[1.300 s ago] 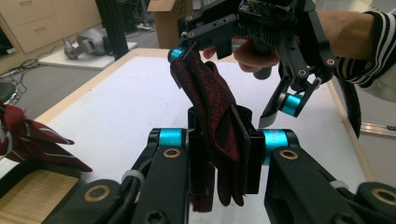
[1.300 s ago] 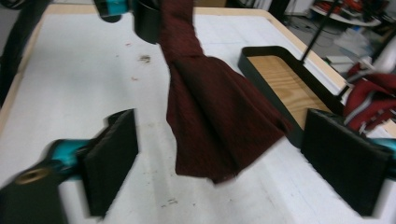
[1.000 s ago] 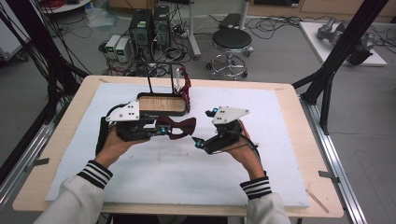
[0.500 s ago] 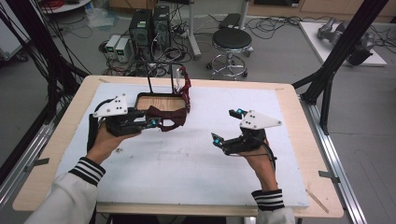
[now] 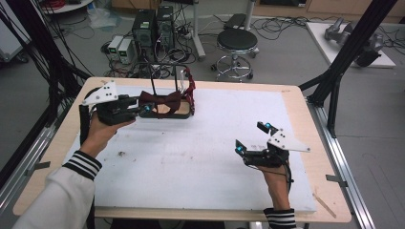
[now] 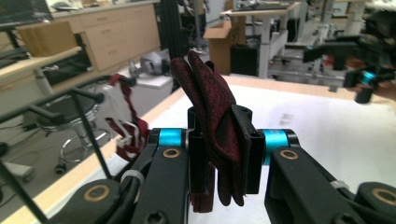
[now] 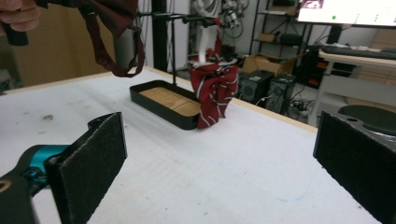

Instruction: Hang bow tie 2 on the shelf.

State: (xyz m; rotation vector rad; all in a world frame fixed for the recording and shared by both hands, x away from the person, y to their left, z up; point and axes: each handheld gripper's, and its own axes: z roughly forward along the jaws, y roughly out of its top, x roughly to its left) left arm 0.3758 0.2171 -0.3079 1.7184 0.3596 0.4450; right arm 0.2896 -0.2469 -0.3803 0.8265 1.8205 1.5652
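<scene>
A dark red bow tie (image 5: 160, 101) hangs off the table, and my left gripper (image 5: 143, 109) is shut on it at the back left. In the left gripper view the pads clamp the tie's folded cloth (image 6: 210, 107) upright between them. Just behind it stands a black rack with a wooden-floored tray (image 5: 187, 114); a red striped tie (image 5: 191, 87) hangs from its right post. My right gripper (image 5: 250, 138) stands open near the table's right side, well apart from the tie, with nothing between its pads (image 7: 93, 154). The right gripper view shows the tray (image 7: 159, 100), the striped tie (image 7: 212, 93) and the held bow tie's strap (image 7: 116, 67).
A white mat (image 5: 191, 162) covers the wooden table (image 5: 305, 114). Black frame posts rise at the left (image 5: 52, 62) and right (image 5: 344, 62). Beyond the far edge are a stool (image 5: 237, 40) and computer cases (image 5: 153, 28) on the floor.
My left gripper carried the bow tie from the table's middle back and left, up to the rack. The right gripper drew away to the right and nearer the front edge.
</scene>
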